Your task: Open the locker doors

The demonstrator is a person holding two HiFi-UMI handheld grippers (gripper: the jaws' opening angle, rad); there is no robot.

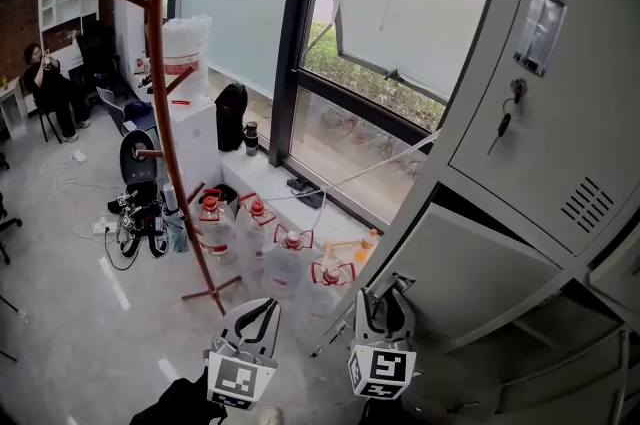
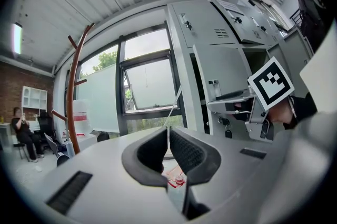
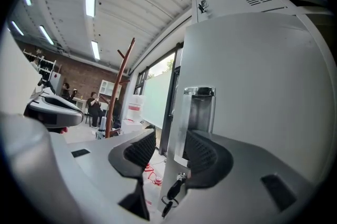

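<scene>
Two grippers low in my head view. Left gripper (image 1: pixel 262 308): jaws nearly closed, nothing between, held clear of lockers. Right gripper (image 1: pixel 385 298): jaws wide, straddling free edge of lower locker door (image 1: pixel 480 273). Its left pad clear of metal; cannot tell whether other pad touches. Door ajar, dark gap along its top. Chrome handle recess (image 3: pixel 199 109) just past jaws, key (image 3: pixel 174 191) hanging beneath. Upper locker door (image 1: pixel 560 113) above, keys dangling from lock. Farther: water jugs (image 1: pixel 290 253) on floor, wooden coat stand (image 1: pixel 168 113), window (image 1: pixel 400 23).
</scene>
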